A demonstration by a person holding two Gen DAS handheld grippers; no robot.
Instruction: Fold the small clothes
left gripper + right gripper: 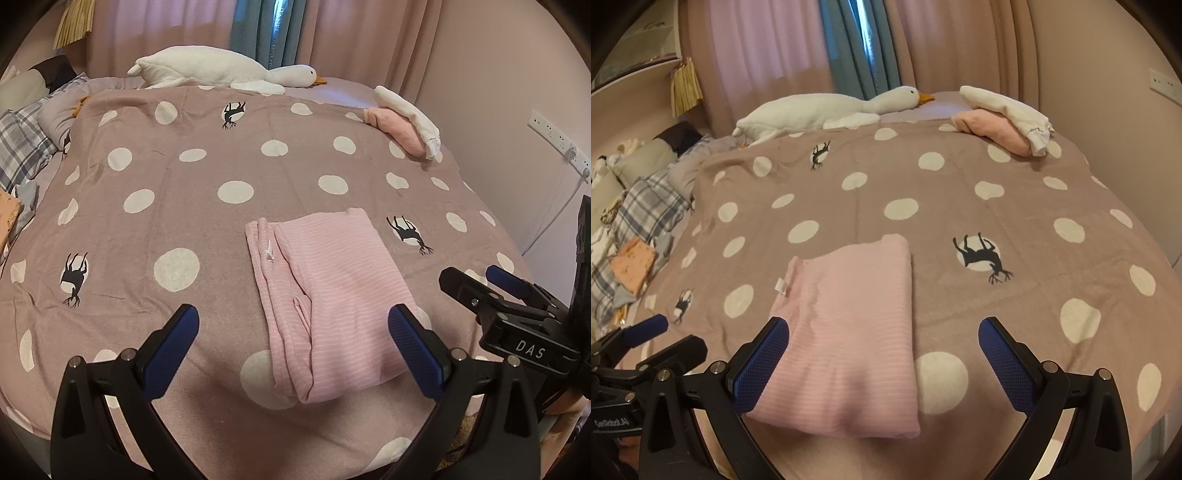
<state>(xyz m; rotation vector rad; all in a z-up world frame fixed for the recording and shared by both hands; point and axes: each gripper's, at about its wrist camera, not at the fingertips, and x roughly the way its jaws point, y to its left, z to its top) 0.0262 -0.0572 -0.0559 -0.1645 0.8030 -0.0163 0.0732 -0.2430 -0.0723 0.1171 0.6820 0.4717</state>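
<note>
A pink striped garment (325,295) lies folded into a rectangle on the polka-dot blanket (166,177), with a white label near its left edge. It also shows in the right wrist view (849,332). My left gripper (293,332) is open and empty, hovering above the garment's near end. My right gripper (884,343) is open and empty, above the garment's near right corner. The right gripper also shows at the right edge of the left wrist view (484,280). The left gripper shows at the lower left of the right wrist view (661,336).
A folded pink and white clothes stack (406,122) sits at the far right of the bed. A white goose plush (229,72) lies along the far edge. Plaid bedding and small clothes (635,236) are heaped at the left. A wall with sockets (554,136) stands at the right.
</note>
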